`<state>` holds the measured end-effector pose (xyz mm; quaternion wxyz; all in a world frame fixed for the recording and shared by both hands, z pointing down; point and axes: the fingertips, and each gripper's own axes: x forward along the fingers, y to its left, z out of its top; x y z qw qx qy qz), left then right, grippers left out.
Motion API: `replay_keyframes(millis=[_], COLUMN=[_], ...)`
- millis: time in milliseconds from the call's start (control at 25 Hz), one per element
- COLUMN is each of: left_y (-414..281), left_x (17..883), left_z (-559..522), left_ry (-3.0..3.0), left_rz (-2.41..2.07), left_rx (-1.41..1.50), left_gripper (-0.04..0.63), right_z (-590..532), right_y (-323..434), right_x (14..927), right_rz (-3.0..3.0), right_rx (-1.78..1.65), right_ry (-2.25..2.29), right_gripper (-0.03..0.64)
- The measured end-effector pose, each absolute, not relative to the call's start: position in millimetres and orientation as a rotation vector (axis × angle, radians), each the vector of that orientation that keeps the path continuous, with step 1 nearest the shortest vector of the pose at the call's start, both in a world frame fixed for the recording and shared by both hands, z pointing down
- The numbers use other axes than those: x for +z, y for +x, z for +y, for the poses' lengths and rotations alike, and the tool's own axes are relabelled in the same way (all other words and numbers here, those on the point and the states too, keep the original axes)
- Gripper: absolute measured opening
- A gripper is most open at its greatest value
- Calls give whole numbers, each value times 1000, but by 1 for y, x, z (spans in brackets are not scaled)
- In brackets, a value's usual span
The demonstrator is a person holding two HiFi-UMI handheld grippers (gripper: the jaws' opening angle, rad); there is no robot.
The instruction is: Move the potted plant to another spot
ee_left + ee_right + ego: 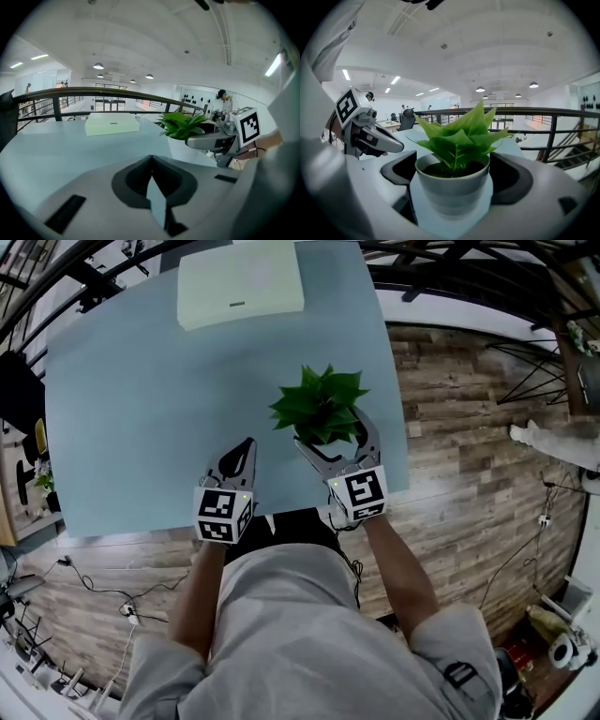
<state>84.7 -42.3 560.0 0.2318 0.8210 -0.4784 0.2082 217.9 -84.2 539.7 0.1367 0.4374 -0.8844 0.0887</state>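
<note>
Right gripper (333, 432): clamped on the plant (454, 140), which stands upright between its jaws, likely for carrying.
Left gripper (151, 169): jaws together, empty, just left of it, out of the way.

Head view looks down; gripper views share plant (457, 140).

Pale blue table (141, 427), white box (241, 282), wooden floor (469, 446)

No legible text, numbers; left gripper (247, 444), right gripper (330, 432) cubes (223, 514): marker patterns only.
</note>
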Motion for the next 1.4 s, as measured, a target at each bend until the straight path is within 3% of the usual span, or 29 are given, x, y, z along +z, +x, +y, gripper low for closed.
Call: replay_keyframes(millis=[1400], left_y=[-26], left_x=[510], left_z=[-49], left_ry=[2133], left_rz=[-1624], left_rx=[368], left_gripper=[12], right_z=[-124], right_y=[98], right_x=[431], right_rz=[-2780], right_rx=[3], right_ry=[1006], right_gripper=[486])
